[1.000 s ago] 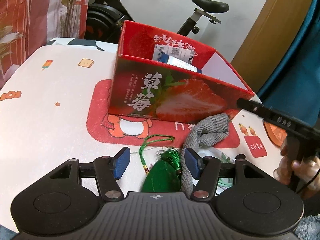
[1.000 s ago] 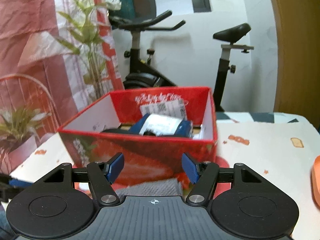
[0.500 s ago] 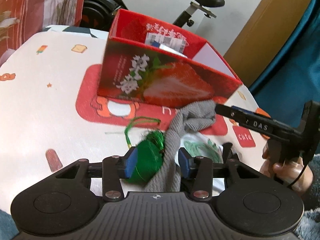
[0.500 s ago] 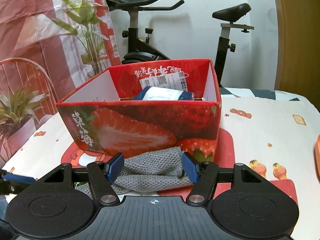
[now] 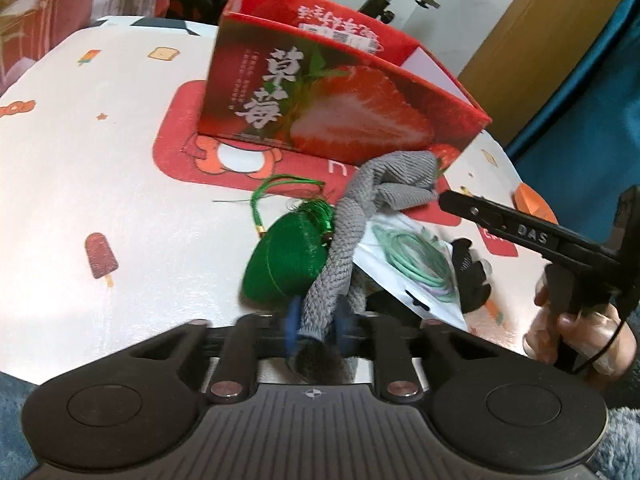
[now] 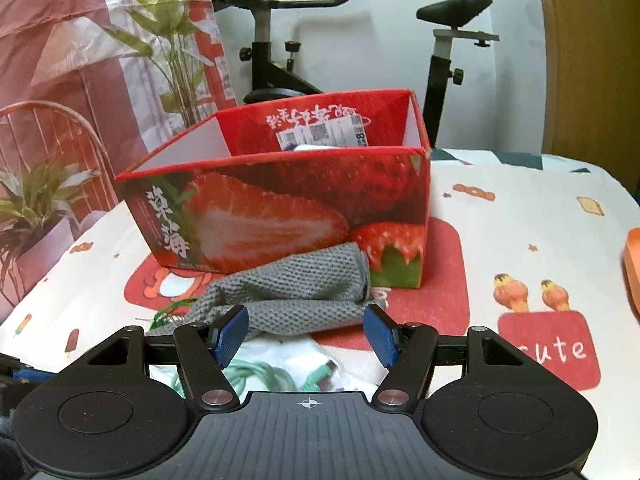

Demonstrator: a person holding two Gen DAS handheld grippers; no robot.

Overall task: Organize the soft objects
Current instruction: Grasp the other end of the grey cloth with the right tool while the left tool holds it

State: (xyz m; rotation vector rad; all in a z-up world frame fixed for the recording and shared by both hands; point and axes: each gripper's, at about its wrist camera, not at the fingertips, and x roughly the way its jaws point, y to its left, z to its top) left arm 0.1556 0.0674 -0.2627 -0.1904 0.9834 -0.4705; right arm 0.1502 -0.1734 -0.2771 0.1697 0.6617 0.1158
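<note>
Clearly "cute" on tablecloth [image 6: 560, 352], "DAS" on right gripper [image 5: 532, 236], strawberry box [image 5: 340, 112]

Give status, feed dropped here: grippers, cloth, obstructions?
Left gripper fingers just closed on grey cloth. Right gripper open, cloth's other end between fingers. Green pouch touching the cloth.

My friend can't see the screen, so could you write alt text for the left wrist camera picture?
The left gripper pinches one end of a grey knitted cloth, which trails across a cartoon-print tablecloth to a red strawberry-printed cardboard box. A green satin pouch with cord lies beside the cloth; the right gripper reaches in opposite.
</note>
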